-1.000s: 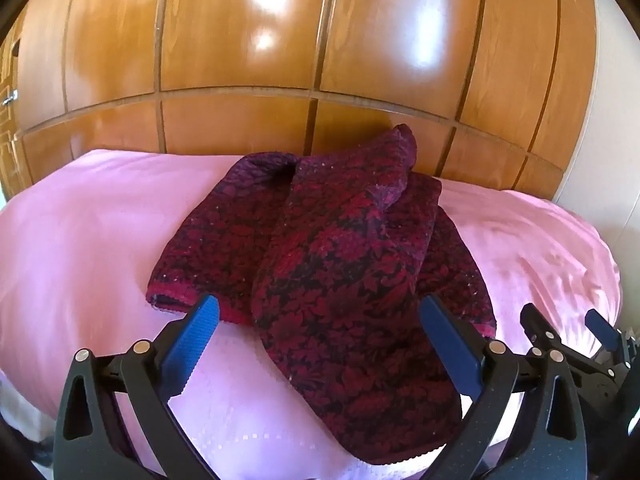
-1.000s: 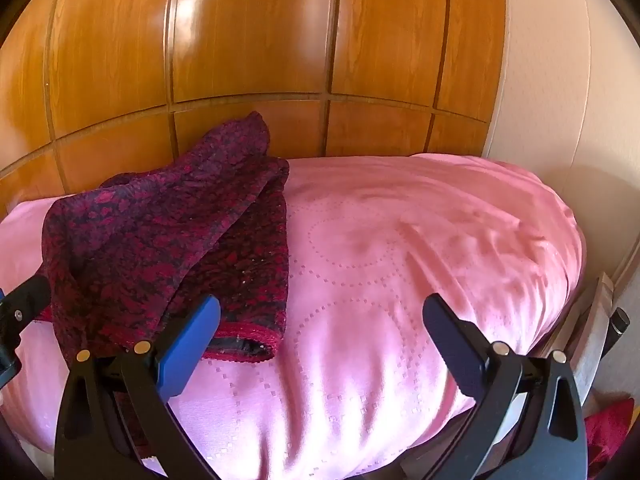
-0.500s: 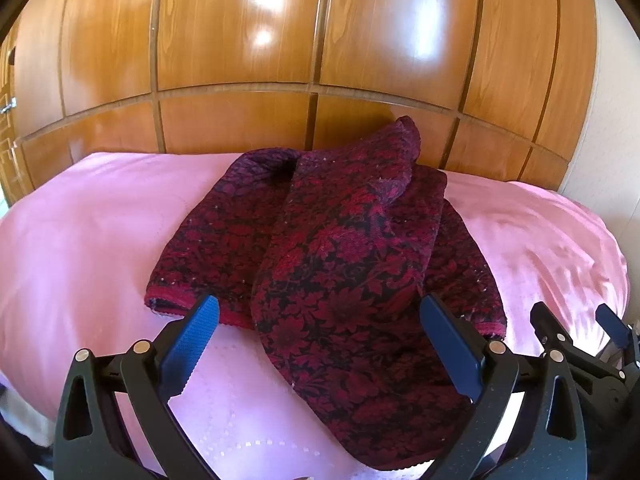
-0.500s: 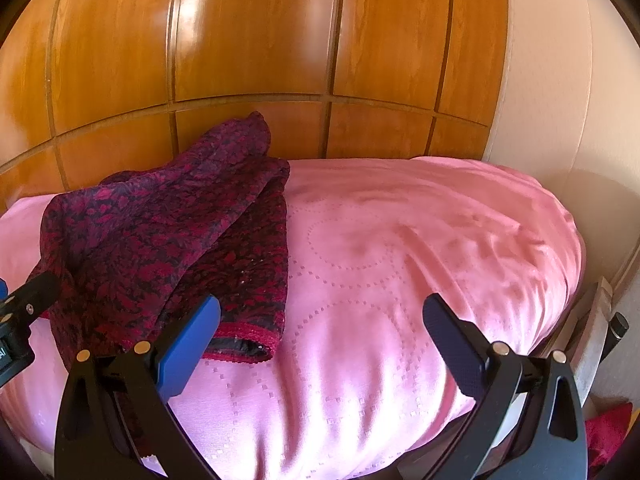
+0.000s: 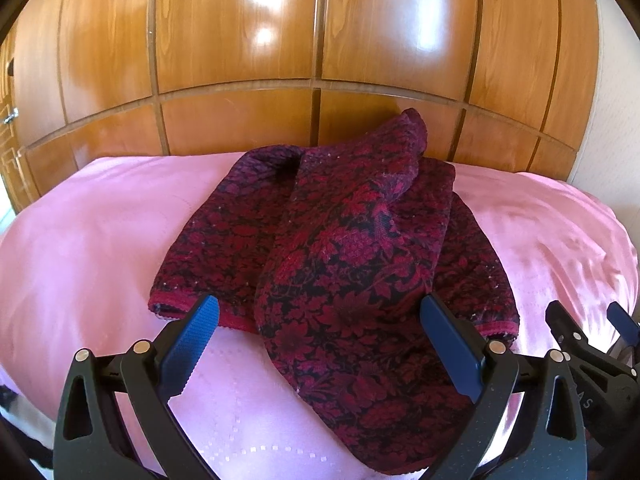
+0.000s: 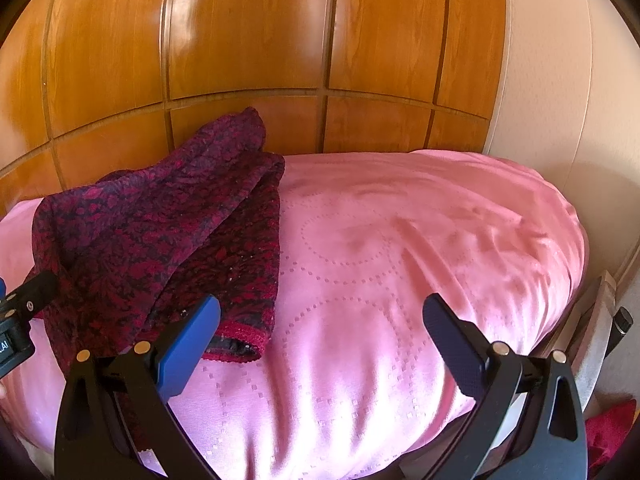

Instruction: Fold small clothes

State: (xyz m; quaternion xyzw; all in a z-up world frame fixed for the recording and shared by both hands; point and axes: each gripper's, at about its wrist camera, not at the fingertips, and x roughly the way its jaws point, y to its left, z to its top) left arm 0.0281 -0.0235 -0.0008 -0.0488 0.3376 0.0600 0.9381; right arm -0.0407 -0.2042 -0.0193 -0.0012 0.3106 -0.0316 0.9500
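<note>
- A bed with a smooth pink cover, stitched in dotted circles, fills the lower part of both views.
- Behind it, along the far side, stands a wall of glossy wooden panels with bright light reflections; a plain pale wall meets it at the right.
- At the bed's right edge the right wrist view shows a grey frame, and a scrap of red cloth lower down in the near right corner.
- The garment, dark red with a black floral pattern, lies on the bed, toward its left half as the right wrist view has it, with bare cover to its right.
- Its long axis runs near to far: the red-trimmed hem faces near, the neck end lies far, against the panels.
- A long flap, likely a sleeve, is folded over the body and runs diagonally from the far right, where its tip props up against the panels, down to the near edge of the bed.
- The left hand-held gripper hangs over the near end of that flap, fingers spread wide, pinching nothing.
- The right hand-held gripper is also spread wide and empty, over bare cover, its left finger just by the hem's right corner.
</note>
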